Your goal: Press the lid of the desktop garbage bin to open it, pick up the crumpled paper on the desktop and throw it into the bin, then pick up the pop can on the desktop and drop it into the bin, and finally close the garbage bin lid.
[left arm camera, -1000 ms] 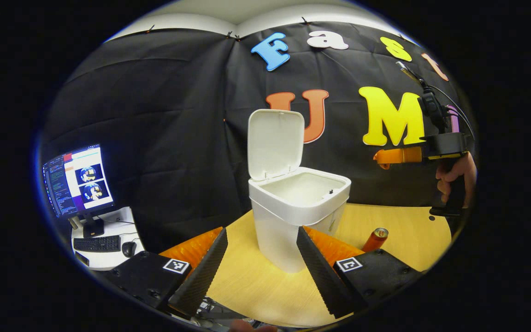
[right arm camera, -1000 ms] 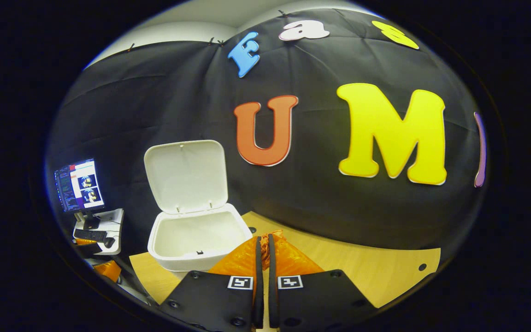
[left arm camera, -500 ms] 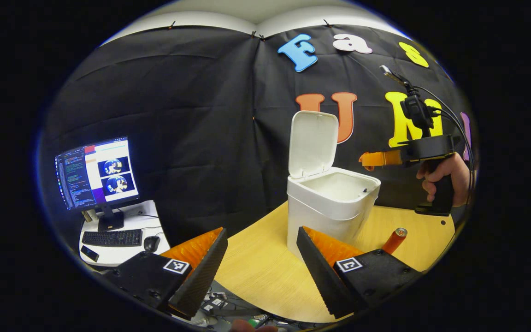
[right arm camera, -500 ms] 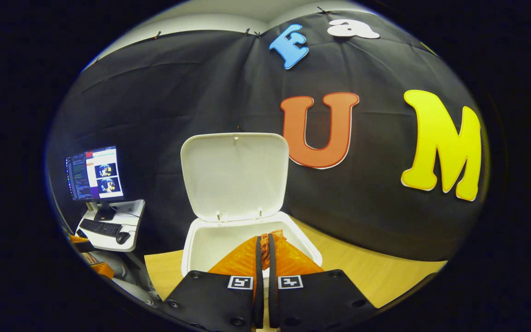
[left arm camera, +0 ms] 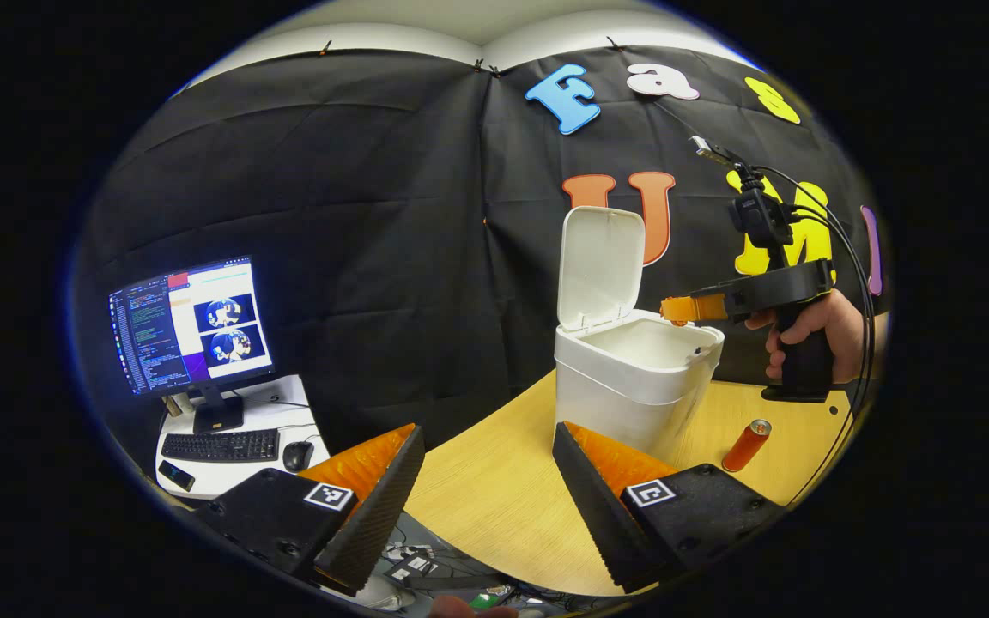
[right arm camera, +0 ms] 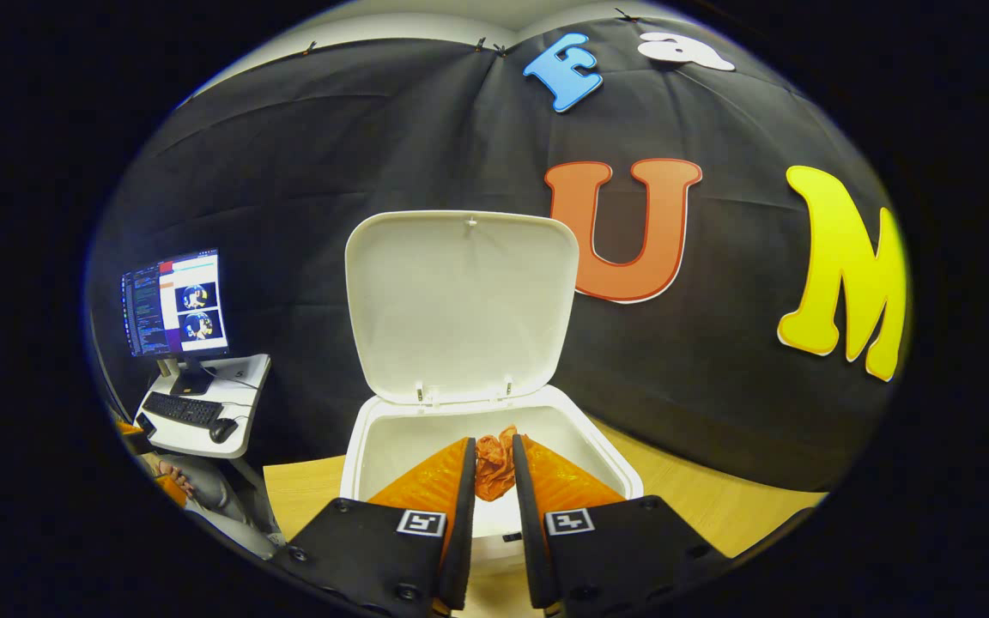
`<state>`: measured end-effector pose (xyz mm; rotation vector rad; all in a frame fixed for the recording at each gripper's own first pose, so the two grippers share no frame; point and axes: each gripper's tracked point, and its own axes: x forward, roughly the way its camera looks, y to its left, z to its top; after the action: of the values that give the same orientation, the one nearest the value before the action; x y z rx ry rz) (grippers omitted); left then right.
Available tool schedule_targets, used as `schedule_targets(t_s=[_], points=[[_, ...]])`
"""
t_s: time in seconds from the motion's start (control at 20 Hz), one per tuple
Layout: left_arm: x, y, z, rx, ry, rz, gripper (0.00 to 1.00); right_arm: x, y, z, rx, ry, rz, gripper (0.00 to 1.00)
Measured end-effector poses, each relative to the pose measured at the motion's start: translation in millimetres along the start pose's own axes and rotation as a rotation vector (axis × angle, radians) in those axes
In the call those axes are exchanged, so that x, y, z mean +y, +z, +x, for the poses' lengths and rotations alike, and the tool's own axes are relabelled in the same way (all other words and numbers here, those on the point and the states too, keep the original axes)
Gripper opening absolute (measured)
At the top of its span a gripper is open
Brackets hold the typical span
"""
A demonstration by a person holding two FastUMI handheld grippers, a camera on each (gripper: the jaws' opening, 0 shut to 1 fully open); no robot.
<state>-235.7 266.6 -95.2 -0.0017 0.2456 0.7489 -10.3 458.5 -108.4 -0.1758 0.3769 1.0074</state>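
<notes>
Light wooden bench (left arm camera: 494, 506) with a curved front edge stands before a black cloth wall (left arm camera: 331, 215), and a small white side table (left arm camera: 228, 429) off its left end carries one monitor (left arm camera: 190, 322), one keyboard (left arm camera: 220, 445) and one mouse (left arm camera: 295, 457). One white plastic desktop bin (left arm camera: 632, 386) sits near the bench's back edge, its single hinged lid (right arm camera: 460, 305) standing upright and open. One orange pop can (left arm camera: 745, 445) lies on its side toward the bench's right edge, apart from the bin. Two tools are in use: the left tool (left arm camera: 486, 498) hangs wide open and empty over the front edge, while the right tool (right arm camera: 493, 468), held by a hand (left arm camera: 812, 330), hovers above the bin's mouth, slightly parted with one crumpled orange paper (right arm camera: 493, 463) between its fingers.
</notes>
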Motion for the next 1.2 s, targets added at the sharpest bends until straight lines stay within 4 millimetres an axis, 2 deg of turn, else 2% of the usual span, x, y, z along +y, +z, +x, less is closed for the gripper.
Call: schedule_targets(t_s=[0.2, 0.25, 0.3, 0.4, 0.45, 0.65, 0.75, 0.85, 1.05, 1.2], points=[[-5, -1, 2, -0.006, -0.020, 0.000, 0.99, -2, 0, -2, -0.005, 0.001, -0.002, 0.56], [-7, 0, 2, -0.009, -0.031, 0.001, 0.99, -4, 2, -5, -0.012, -0.002, -0.003, 0.61], [-12, 1, 3, -0.015, -0.046, 0.000, 0.99, -4, 4, -9, -0.020, -0.004, -0.001, 0.61], [-27, 3, 5, -0.033, -0.094, -0.011, 0.99, -8, 11, -23, -0.052, -0.013, 0.012, 0.61], [-37, 4, 5, -0.043, -0.130, -0.015, 0.99, -11, 17, -33, -0.075, -0.019, 0.023, 0.75], [-79, 9, 4, -0.071, -0.248, 0.023, 0.99, -29, 35, -79, -0.167, -0.073, 0.060, 0.80], [-105, 8, 4, -0.075, -0.322, 0.032, 0.99, -48, 38, -103, -0.198, -0.120, 0.091, 0.82], [-133, 5, 4, -0.074, -0.401, 0.045, 0.99, -76, 35, -128, -0.219, -0.182, 0.109, 0.82], [-187, 1, -4, -0.077, -0.545, 0.081, 0.99, -131, 14, -178, -0.226, -0.315, 0.112, 0.83], [-228, -7, -13, -0.079, -0.650, 0.113, 0.99, -166, -11, -214, -0.202, -0.409, 0.126, 0.83]])
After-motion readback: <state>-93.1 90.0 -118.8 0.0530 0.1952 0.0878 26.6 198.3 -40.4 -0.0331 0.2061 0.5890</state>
